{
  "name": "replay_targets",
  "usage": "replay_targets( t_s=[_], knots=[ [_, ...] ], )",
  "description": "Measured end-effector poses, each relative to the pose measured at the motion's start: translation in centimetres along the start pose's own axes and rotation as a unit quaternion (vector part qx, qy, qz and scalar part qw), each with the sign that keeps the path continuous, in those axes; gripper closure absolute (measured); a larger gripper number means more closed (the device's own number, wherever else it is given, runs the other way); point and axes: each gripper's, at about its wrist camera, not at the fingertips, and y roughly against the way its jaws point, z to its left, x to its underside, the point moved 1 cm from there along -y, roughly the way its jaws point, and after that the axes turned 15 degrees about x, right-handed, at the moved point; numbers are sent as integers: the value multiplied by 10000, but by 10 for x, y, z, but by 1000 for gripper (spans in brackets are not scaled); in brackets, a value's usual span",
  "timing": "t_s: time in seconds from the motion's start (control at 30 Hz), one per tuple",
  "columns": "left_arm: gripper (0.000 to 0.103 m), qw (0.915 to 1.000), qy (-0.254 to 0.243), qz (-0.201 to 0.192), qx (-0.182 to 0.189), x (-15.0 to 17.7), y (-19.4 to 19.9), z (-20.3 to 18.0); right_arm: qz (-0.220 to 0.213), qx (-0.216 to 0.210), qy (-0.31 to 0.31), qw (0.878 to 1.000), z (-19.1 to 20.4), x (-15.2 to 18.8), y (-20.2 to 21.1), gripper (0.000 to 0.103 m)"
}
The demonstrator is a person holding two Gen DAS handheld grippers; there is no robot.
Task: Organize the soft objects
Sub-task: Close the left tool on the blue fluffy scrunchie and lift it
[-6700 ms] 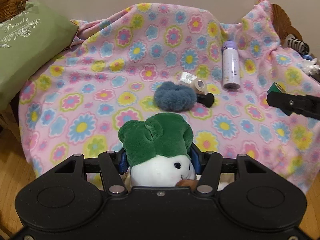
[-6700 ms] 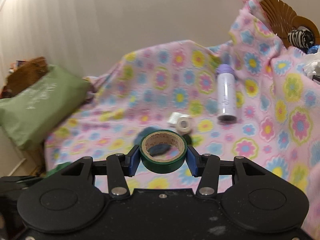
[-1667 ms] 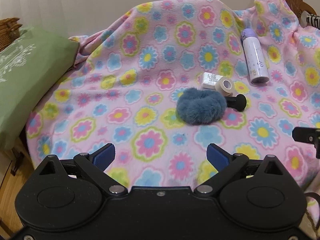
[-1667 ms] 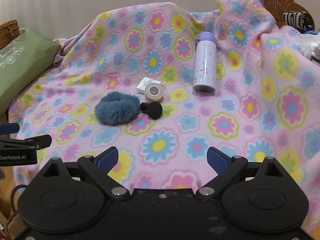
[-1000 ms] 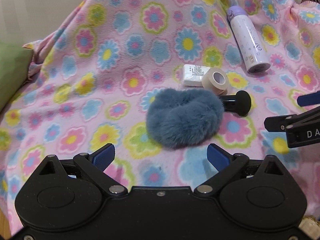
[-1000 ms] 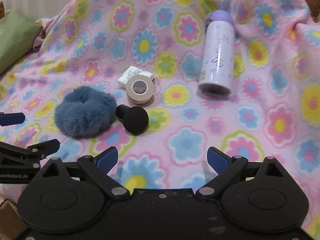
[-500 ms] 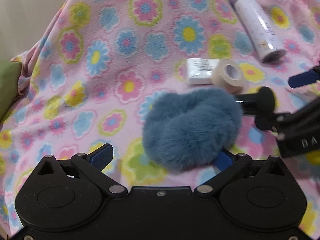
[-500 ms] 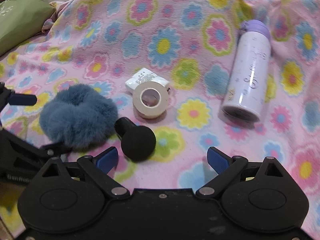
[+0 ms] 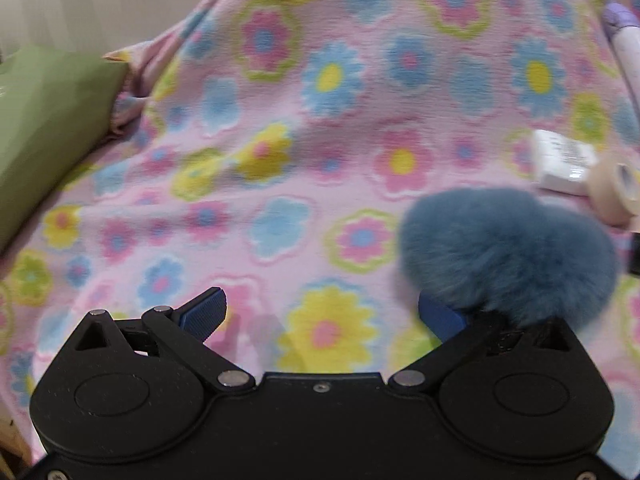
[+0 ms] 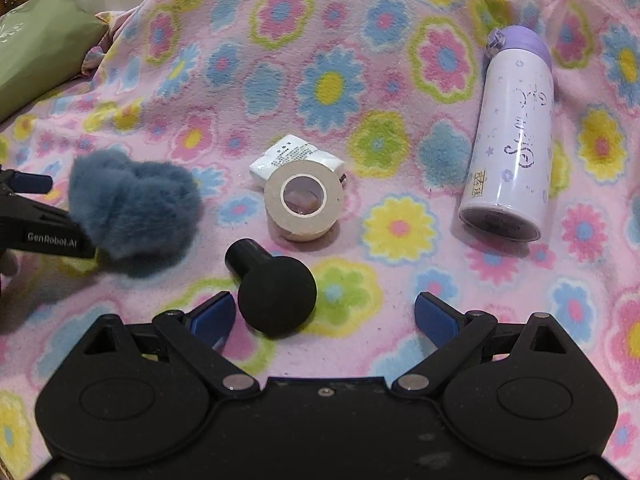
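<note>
Left wrist view: left tongs [image 9: 322,312] spread; blue puff [image 9: 506,254] lay on the blanket [image 9: 280,120], touching the right pad [image 9: 440,316], not between them. Judged light, squashy; grip through its middle.

Right wrist view: right tongs [image 10: 324,318] spread, empty, black knob [image 10: 276,294] beside the left pad; puff [image 10: 132,206] well left.

We see a pink floral blanket [image 10: 360,60] serving as the support surface. Lying directly on it are a blue fluffy scrunchie [image 10: 132,208], a beige tape roll [image 10: 304,204] touching a small white packet [image 10: 296,156] behind it, a black round-headed attachment [image 10: 272,288] and a purple-capped white bottle [image 10: 512,140] on its side. A green cushion [image 10: 36,44] borders the blanket's left edge
</note>
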Motion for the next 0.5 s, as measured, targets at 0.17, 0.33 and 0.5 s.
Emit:
replay_targets(
  t_s=[0.17,0.33,0.5],
  knots=[
    [3,9968,698,26,-393,6,12,26,28,10,-33,10000,0,1,-1,3],
    [4,9956,864,-367,-77,15,48,30,61,0,-83,9999,-1,0,-3,2],
    [4,9947,447,-750,544,-4,66,1,63,6,-84,9999,0,1,-2,1]
  ],
)
